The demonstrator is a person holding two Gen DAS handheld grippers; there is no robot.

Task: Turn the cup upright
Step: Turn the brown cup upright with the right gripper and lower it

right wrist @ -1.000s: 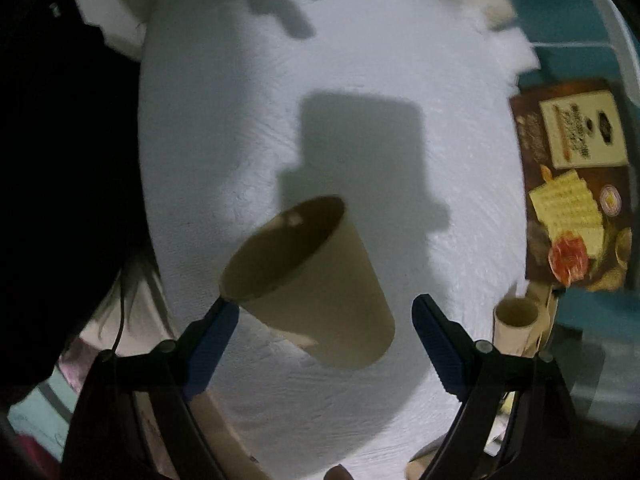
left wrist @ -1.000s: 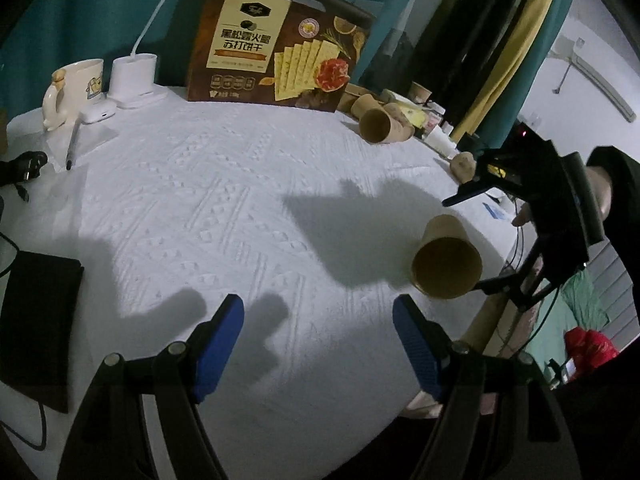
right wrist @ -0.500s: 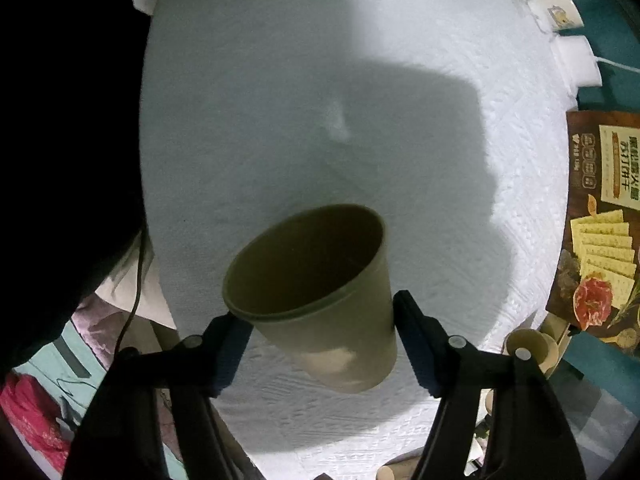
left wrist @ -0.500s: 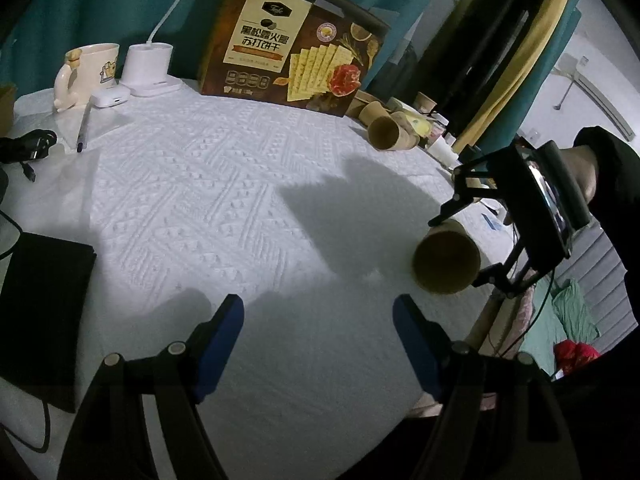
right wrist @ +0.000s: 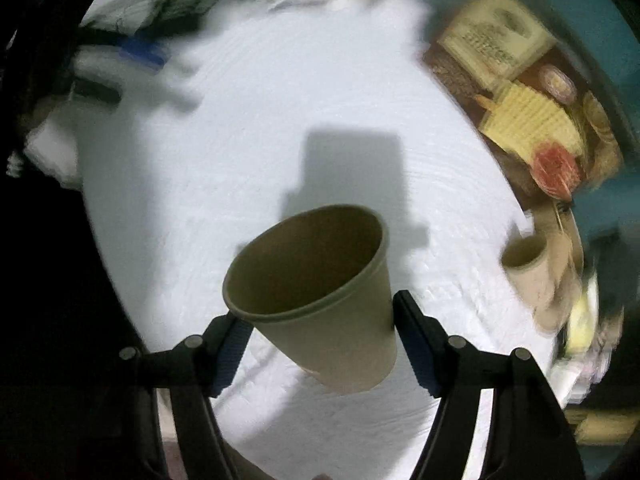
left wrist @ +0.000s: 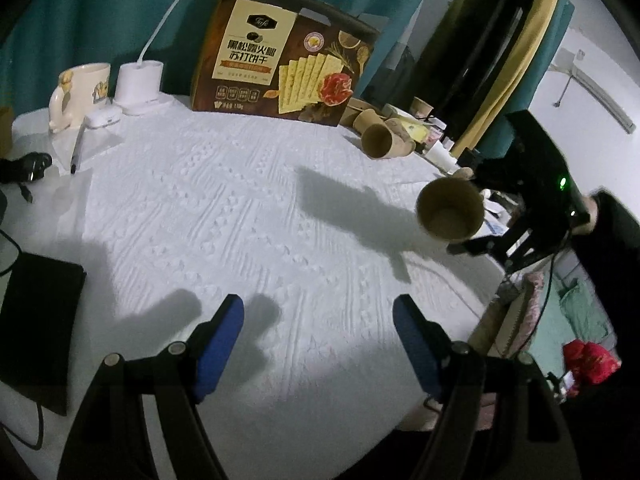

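Paper cup (right wrist: 320, 292) sits low centre of the right wrist frame, clamped across its upper wall just under the rim by the right tongs (right wrist: 320, 336), lifted clear of the white tablecloth (right wrist: 248, 128), mouth tilted up and away. In the left wrist frame the cup (left wrist: 449, 209) hangs at the right edge, mouth facing the camera. I'd judge it very light, thin-walled and easy to crush; the rolled rim looks stiffest, so holding near it with a gentle squeeze makes sense. Empty inside. Left tongs (left wrist: 318, 344) at bottom centre stand partly open, holding nothing. Cracker box (left wrist: 280, 68) upper centre, well apart.
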